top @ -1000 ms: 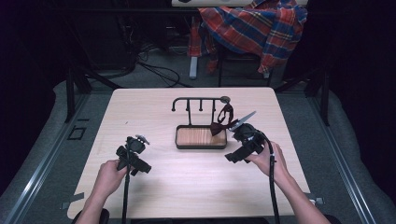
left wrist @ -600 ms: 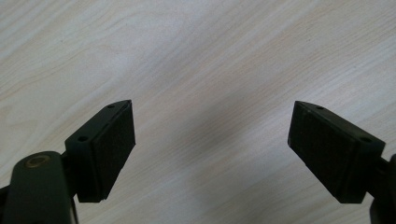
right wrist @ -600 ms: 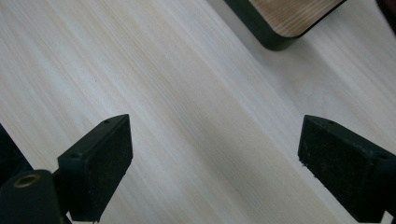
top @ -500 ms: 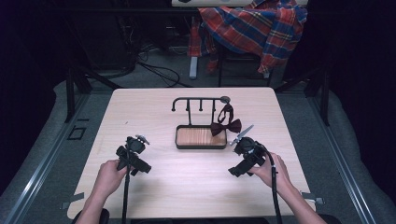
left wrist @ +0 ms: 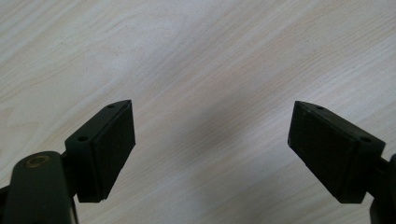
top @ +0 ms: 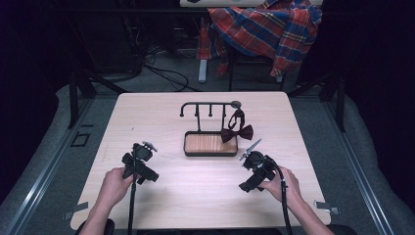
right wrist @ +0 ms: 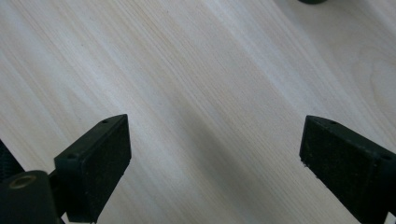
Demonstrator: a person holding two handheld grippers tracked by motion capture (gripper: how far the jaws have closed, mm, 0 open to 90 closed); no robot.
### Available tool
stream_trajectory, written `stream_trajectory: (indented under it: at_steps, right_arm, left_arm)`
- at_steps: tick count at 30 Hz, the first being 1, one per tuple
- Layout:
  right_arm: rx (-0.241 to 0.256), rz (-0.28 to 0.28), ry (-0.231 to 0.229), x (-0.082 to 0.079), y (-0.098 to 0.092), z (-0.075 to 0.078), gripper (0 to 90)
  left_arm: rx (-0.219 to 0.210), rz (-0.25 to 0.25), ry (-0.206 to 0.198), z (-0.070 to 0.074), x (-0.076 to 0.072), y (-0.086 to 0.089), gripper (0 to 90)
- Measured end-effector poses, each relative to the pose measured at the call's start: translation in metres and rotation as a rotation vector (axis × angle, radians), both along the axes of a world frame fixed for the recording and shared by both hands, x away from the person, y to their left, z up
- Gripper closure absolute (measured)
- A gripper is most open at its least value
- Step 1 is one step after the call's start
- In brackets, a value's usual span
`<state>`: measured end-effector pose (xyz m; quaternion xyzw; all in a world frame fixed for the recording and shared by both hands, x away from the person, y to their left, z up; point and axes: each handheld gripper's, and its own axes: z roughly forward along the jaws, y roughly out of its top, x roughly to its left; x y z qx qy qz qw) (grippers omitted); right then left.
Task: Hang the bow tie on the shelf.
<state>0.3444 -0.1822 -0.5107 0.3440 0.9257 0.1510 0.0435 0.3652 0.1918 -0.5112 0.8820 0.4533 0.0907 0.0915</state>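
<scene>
A black metal rack [top: 208,105] with hooks stands on a wooden-floored tray base [top: 210,145] at the table's middle. A dark red bow tie [top: 237,132] hangs by its strap from the rack's right end, over the tray's right edge. My right gripper [top: 244,171] rests low over the table, near the front right, a little right of the tray; its jaws stand wide apart over bare wood [right wrist: 210,135]. My left gripper [top: 140,159] sits at the front left, also open, with bare tabletop between its pads [left wrist: 112,144].
The light wooden table [top: 161,112] has dark floor and cables beyond its far edge. A plaid shirt [top: 264,29] drapes over a chair behind the table. Cables trail from both grippers toward the near edge.
My right gripper has pulled back from the bow tie and rack toward the front right of the table, leaving the bow tie hanging from the rack. The left gripper has stayed put.
</scene>
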Motion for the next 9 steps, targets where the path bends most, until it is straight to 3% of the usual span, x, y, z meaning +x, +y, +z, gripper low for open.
stream_trajectory:
  at_steps: [5,9]
  right_arm:
    - [-0.031,0.012,0.008,0.0030,0.0019,-0.0030,7.5]
    - [-0.017,0.022,0.007,0.0027,0.0015,-0.0034,7.1]
  left_arm:
    - [0.000,0.001,0.003,-0.0006,0.0001,-0.0002,14.9]
    - [0.004,0.000,0.007,-0.0013,0.0011,-0.0006,15.0]
